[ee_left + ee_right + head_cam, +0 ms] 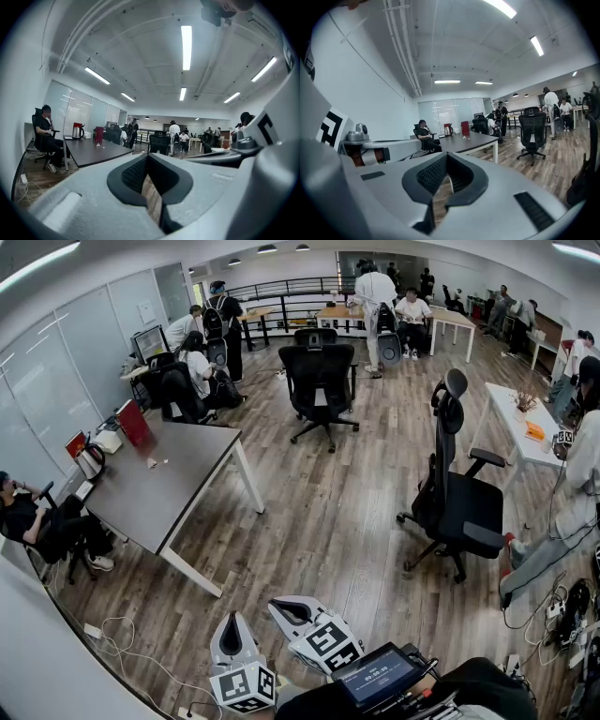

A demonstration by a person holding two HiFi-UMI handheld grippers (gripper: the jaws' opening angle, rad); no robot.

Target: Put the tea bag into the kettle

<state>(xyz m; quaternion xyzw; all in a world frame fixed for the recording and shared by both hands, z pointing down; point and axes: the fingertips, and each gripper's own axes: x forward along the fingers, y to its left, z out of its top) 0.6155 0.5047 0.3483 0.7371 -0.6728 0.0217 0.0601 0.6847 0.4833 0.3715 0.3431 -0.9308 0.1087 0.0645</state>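
Nothing is done yet, as I read it. My left gripper (232,622) and right gripper (292,611) are both closed and empty, well away from the dark grey rectangular desk (159,498). The one steel kettle with a red lid (91,460) stands by the desk's left edge near its far corner. The one small white tea bag (152,463), as I take it, lies near the single red upright box (134,423). Approach, pickup and drop all remain.
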